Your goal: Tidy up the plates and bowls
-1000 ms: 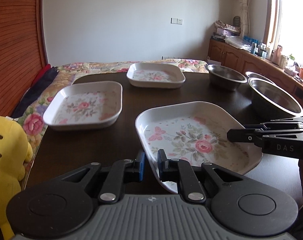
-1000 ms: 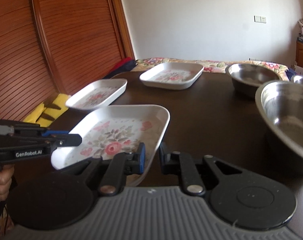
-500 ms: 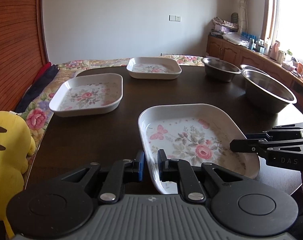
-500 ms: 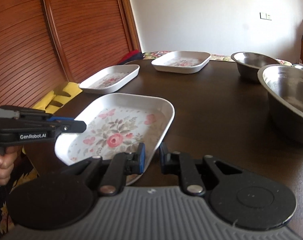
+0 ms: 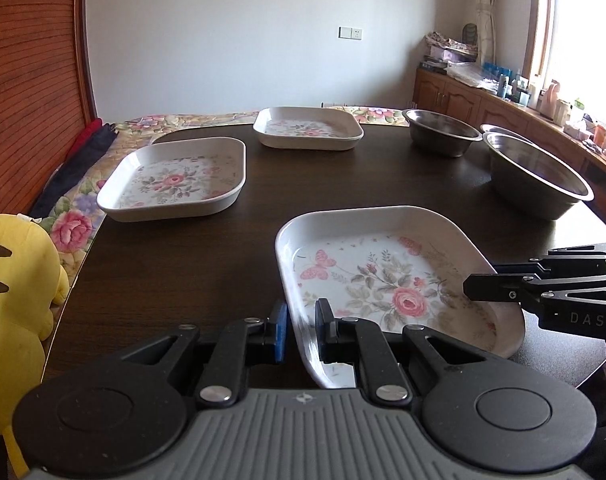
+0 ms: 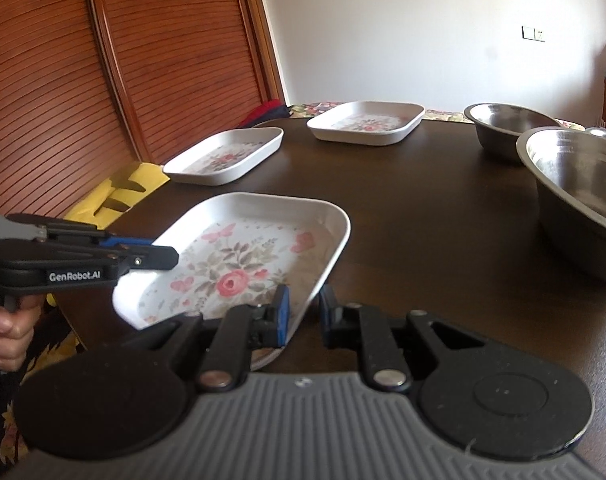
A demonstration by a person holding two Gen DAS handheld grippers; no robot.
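Note:
A white square plate with a rose pattern [image 5: 383, 280] [image 6: 239, 264] is held at the near side of the dark table [image 5: 183, 260]. My left gripper [image 5: 303, 330] is shut on its near-left rim. My right gripper [image 6: 303, 312] is shut on its near-right rim. Each gripper shows from the side in the other's view: the left gripper [image 6: 159, 258] and the right gripper [image 5: 475, 286]. Two more floral plates [image 5: 175, 180] [image 5: 307, 128] lie farther back. A small steel bowl [image 5: 439, 132] and a large steel bowl [image 5: 539, 176] stand at the right.
Another steel bowl rim [image 5: 499, 130] peeks out behind the large bowl. A yellow plush toy [image 5: 11, 280] sits off the table's left edge, on a floral bedspread [image 5: 71, 232]. Wooden cabinets [image 5: 455, 96] line the right wall. A hand [image 6: 3, 320] grips the left gripper's handle.
Both grippers have drawn back and a little up with the plate between them. The plate has gone from tilted to nearly level. The other dishes have not moved.

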